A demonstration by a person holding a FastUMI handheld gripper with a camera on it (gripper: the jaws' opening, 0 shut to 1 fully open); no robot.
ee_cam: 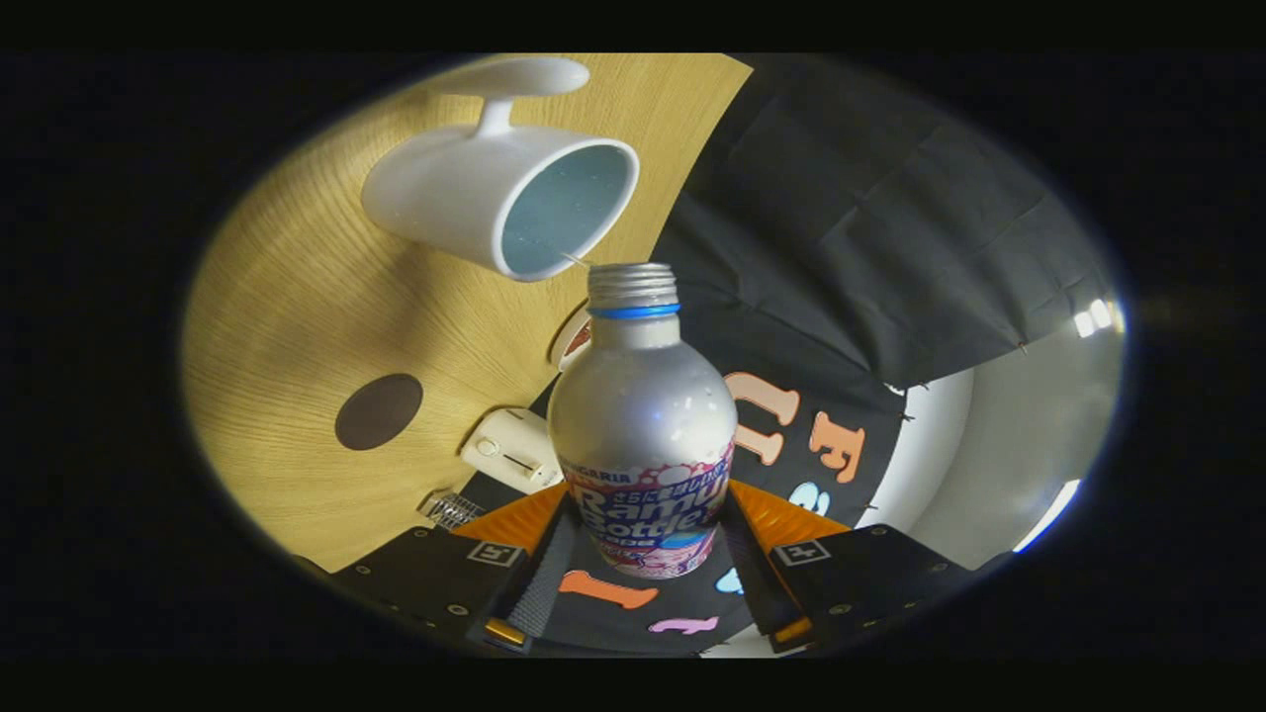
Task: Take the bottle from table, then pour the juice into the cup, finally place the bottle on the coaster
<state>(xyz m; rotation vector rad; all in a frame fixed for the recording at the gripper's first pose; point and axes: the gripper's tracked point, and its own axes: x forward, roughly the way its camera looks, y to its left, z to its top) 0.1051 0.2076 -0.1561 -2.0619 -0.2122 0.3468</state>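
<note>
The gripper (643,559) sits at the bottom centre of the frame, its two fingers closed partway, one pressing each side of the bottle (641,425) across the labelled lower body. The left finger (546,574) and the right finger (754,574) both lie against the label, so the claw is clamped on the bottle with the bottle filling the gap between them.

The bottle is silver metal with a printed label, a blue ring at the neck and a threaded, uncapped mouth. Its long axis runs straight away from the fingers, up the middle of the frame, mouth end farthest from the claw. The whole view is rolled, with the wooden table (297,326) filling the left half like a wall, which means the bottle is tipped toward horizontal.

Just beyond the mouth, in the upper centre-left, the white cup (499,193) stands on the table, its open top facing the bottle and its handle toward the top of the frame. The bottle's mouth is right at the cup's rim.

At mid-left a dark round coaster (379,411) lies flat on the table, well apart from the cup. A small white device (509,450) sits beside the bottle's left shoulder.
</note>
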